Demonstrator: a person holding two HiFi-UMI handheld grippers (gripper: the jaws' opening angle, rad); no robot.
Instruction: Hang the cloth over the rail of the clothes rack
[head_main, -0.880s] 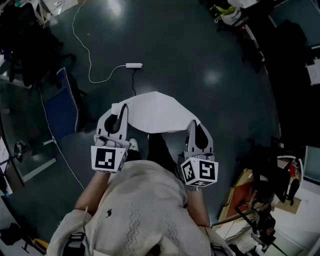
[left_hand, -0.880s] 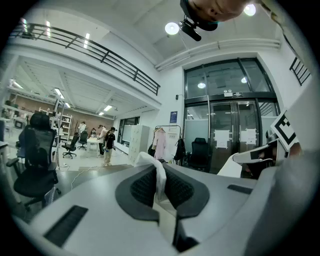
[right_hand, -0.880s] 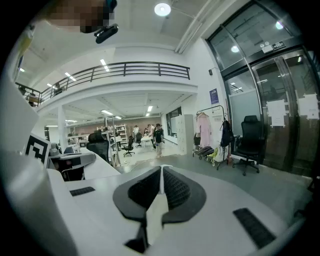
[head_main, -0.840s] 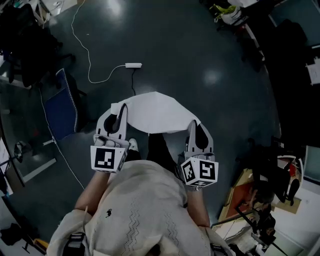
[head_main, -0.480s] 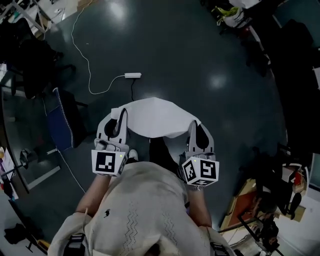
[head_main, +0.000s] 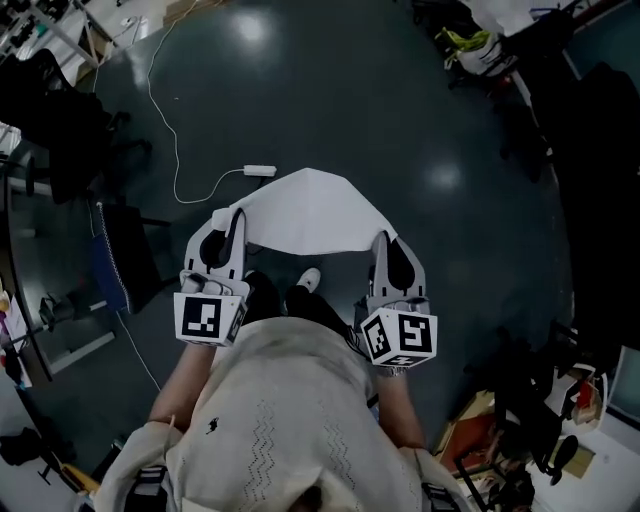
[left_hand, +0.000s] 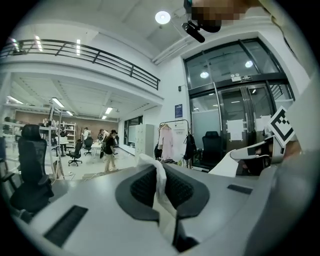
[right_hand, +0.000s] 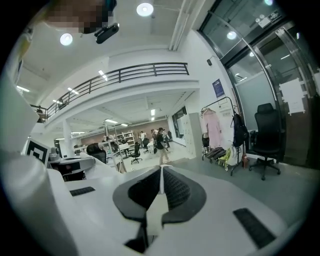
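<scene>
A white cloth (head_main: 305, 210) hangs stretched between my two grippers above the dark floor, in front of the person's body. My left gripper (head_main: 230, 218) is shut on its left corner and my right gripper (head_main: 384, 240) on its right corner. In the left gripper view the cloth (left_hand: 162, 200) is pinched between the ribbed pads of the left gripper (left_hand: 159, 175). The right gripper view shows a thin strip of cloth (right_hand: 158, 205) clamped in the right gripper (right_hand: 161, 172). A clothes rack (left_hand: 175, 131) with hung garments stands far off by the glass wall; it also shows as a clothes rack (right_hand: 218, 120) in the right gripper view.
A white cable with an adapter (head_main: 260, 170) lies on the floor ahead. A dark chair (head_main: 120, 260) stands at the left and clutter (head_main: 520, 440) sits at the lower right. An office chair (right_hand: 265, 135) is near the rack. People (left_hand: 107, 147) walk in the distance.
The floor has slid under the view: the cable adapter and the chair now lie lower left, and a shoe has stepped forward. Both grippers still hold the cloth spread.
</scene>
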